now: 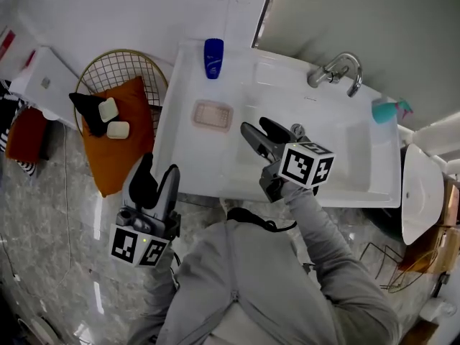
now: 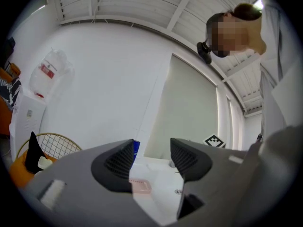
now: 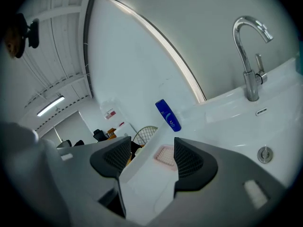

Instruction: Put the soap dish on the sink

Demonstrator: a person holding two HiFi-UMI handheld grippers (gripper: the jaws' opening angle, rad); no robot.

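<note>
Sink (image 1: 188, 153) holds the soap dish (image 1: 212, 115) far-left; your left gripper (image 1: 159, 168) and right gripper (image 1: 254, 125), both spread and empty, could knock it off.

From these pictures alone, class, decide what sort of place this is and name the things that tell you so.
Most likely a bathroom or washroom. There is a white sink with a tap, a pink soap dish lying on its ledge, and a blue bottle standing at the back corner.
</note>
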